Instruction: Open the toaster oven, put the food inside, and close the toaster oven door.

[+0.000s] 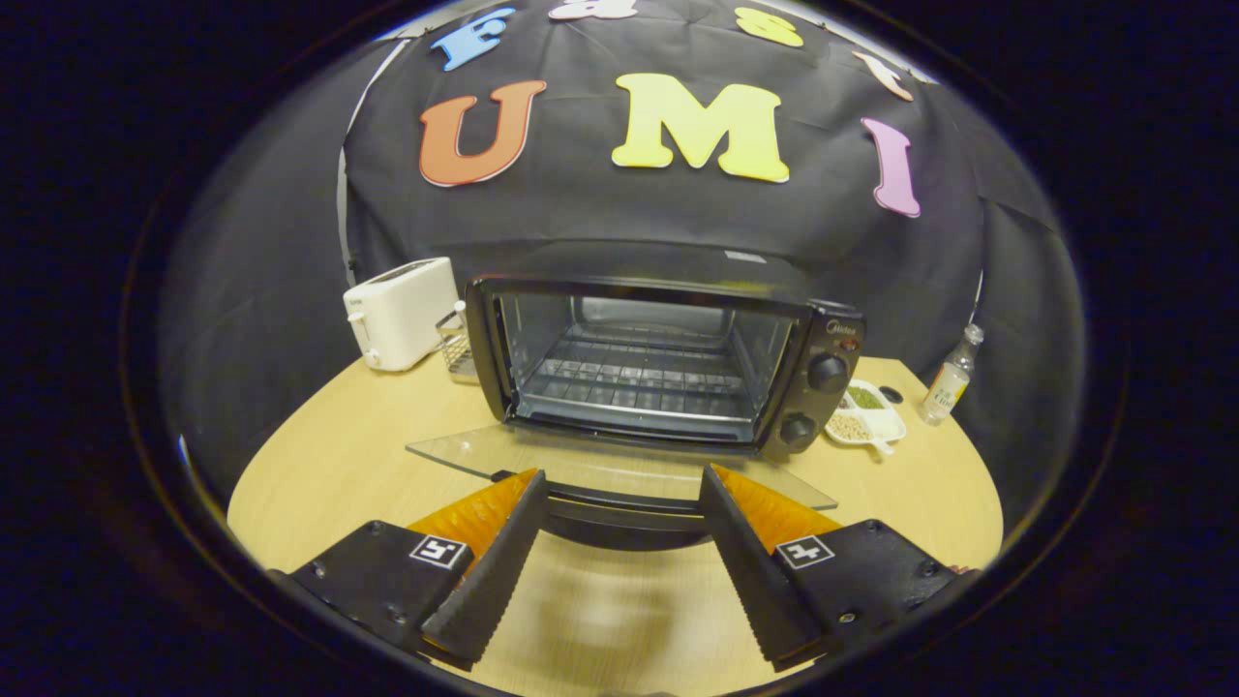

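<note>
Oven sits mid-table, door folded flat, rack bare; food not yet inside. Risk, as I judge it: door handle lies right at the fingertips, so a forward push could knock the glass or shove the oven back toward the toaster. Hand-held gripper held low and level, aimed at the cavity, fingers spread wide, holding nothing. Dish and bottle stand beside the oven's knobs.

A pale wooden surface with a rounded edge fills the near ground. Black cloth hangs as the far wall, creased, curving round to left and right. The light is dim and warm.
</note>
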The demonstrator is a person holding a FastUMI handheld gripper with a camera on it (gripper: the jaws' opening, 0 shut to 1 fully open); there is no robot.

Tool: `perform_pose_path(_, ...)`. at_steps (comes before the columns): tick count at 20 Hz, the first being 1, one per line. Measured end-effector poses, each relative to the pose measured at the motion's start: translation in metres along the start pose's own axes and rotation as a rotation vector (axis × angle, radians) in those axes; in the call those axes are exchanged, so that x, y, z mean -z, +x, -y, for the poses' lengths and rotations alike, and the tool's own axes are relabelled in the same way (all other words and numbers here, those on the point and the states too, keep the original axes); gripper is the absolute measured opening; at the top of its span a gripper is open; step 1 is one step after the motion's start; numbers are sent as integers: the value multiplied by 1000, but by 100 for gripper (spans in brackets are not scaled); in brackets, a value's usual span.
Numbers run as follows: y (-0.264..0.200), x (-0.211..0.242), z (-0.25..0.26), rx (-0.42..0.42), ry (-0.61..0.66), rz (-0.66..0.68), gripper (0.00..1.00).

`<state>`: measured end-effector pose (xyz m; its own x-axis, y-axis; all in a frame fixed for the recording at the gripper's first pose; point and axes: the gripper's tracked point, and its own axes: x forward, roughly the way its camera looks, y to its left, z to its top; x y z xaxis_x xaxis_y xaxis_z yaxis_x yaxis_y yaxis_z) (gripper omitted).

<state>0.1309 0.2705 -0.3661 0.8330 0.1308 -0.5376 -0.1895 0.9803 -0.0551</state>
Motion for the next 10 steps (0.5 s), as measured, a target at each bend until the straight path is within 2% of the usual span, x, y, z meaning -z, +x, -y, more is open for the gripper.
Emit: perform_pose_path(10, 16, 66, -5, -21, 30, -185, 100)
